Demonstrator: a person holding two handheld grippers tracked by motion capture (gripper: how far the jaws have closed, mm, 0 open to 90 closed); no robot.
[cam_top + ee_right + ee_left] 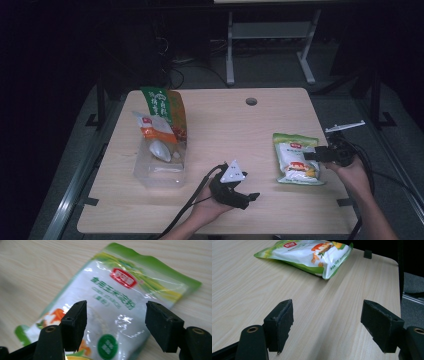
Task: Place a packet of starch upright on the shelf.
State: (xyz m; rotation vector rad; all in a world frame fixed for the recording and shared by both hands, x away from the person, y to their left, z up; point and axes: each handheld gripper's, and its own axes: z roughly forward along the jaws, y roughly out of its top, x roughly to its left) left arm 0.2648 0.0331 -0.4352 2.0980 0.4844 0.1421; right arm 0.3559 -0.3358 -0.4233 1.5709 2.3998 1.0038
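A green and white food packet (296,158) lies flat on the right side of the wooden table (225,125). My right gripper (312,154) hovers over the packet's right edge, jaws open and nothing held; in the right gripper view the packet (120,307) lies just beyond the open right gripper (116,320). My left gripper (247,197) rests low near the table's front centre, open and empty. In the left gripper view the left gripper (327,325) stands wide over bare wood, with the packet (309,255) farther off.
A clear plastic bin (161,162) stands at the left of the table, with a green and orange bag (167,112) and a white and orange packet (152,130) upright in it. A cable hole (251,101) sits near the far edge. A metal frame (270,45) stands beyond.
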